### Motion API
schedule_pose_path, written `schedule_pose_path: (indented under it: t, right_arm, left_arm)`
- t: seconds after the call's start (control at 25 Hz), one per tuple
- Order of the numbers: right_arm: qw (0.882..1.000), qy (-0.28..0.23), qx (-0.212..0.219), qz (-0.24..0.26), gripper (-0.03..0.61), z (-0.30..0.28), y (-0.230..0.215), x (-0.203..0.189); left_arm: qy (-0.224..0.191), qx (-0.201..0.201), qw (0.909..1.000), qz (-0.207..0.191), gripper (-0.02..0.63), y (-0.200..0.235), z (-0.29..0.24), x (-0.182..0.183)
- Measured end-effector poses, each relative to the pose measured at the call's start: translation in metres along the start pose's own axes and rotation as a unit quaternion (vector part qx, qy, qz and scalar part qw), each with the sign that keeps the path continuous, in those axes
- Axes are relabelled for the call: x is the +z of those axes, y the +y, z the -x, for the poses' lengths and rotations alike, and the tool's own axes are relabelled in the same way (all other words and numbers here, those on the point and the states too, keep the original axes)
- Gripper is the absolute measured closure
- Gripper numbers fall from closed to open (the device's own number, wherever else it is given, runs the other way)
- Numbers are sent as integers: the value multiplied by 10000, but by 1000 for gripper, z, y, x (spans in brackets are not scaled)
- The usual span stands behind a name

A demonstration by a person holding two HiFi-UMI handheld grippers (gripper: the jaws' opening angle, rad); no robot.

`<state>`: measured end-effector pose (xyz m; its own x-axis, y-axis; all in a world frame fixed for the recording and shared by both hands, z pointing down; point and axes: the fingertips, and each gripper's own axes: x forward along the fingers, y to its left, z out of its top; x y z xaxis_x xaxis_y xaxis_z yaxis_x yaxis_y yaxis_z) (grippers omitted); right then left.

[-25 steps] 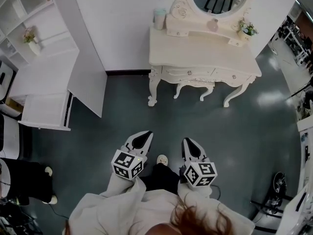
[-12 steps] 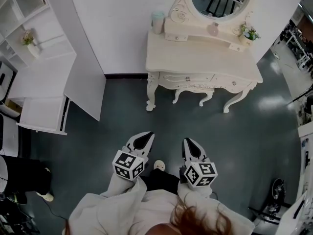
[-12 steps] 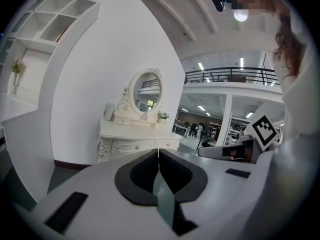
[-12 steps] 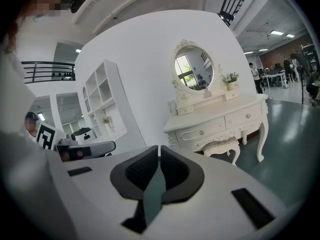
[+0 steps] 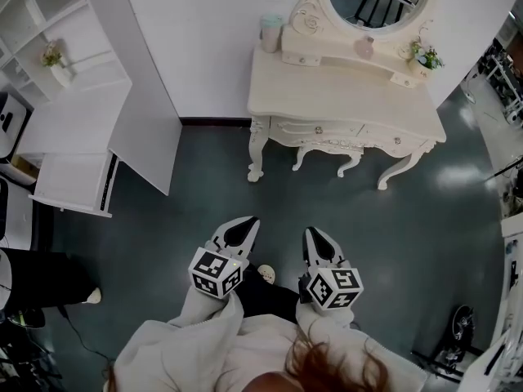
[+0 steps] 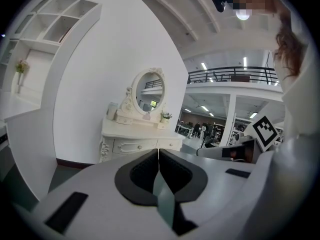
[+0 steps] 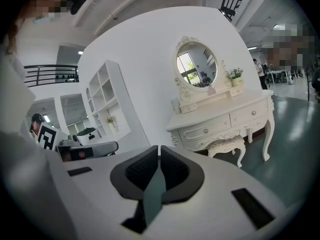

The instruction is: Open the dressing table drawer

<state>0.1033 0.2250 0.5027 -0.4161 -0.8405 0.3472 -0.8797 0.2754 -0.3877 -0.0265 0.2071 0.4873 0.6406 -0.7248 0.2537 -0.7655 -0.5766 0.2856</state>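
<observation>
Over the dark floor (image 5: 188, 186), my left gripper (image 5: 247, 221) and right gripper (image 5: 314, 233) sit side by side, each with jaws pressed together on nothing. Well ahead, against the white wall, stands the dressing table (image 5: 343, 96), its drawers (image 5: 319, 126) closed beneath the tabletop's front edge.

The dressing table (image 5: 343, 96) looked cream-painted, carved and satin-smooth; the dark floor (image 5: 425, 219) was smooth and glossy.
</observation>
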Motion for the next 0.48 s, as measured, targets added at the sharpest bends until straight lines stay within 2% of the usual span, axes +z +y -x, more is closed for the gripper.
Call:
schedule_pose_path:
  t: [0.48]
  right_arm:
    - [9998,127,99,-142,537,-5,2,-8]
  left_arm:
    - [104,97,9999,28,594,4,4,-8]
